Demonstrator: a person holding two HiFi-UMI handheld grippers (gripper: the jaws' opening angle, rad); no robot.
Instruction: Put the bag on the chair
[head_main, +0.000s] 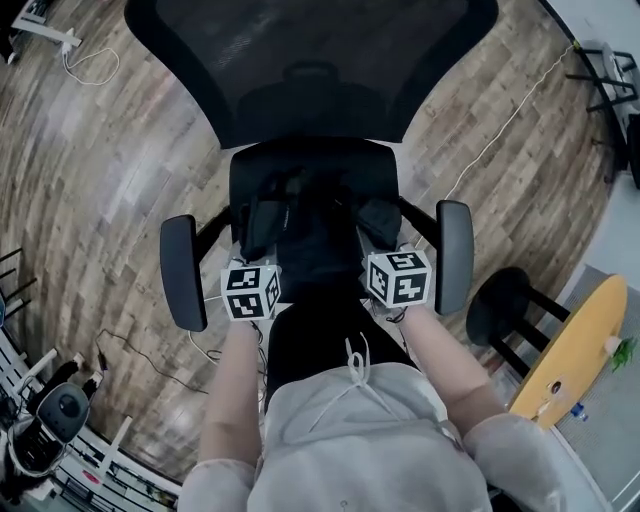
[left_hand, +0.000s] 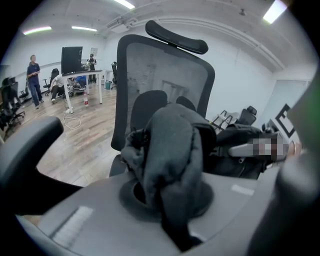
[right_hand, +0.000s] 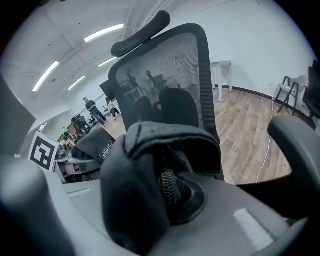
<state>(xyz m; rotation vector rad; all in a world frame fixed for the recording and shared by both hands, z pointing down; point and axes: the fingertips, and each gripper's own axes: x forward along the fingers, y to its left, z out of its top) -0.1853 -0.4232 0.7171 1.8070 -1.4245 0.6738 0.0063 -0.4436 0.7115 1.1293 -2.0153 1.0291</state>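
Right gripper view: "FASHION" tag (right_hand: 102, 148) on the bag (right_hand: 131, 210), left tool (left_hand: 169, 200) and right tool (right_hand: 171, 196) both pinching it.

The left forearm (head_main: 232, 395) and right forearm (head_main: 452, 372) reach forward and down over the chair (head_main: 310, 60) seat's front edge, side by side. The left gripper (head_main: 250, 291) and right gripper (head_main: 399, 278) tilt downward between its armrests, each with jaws clamped on a fold of the bag (head_main: 318, 245)
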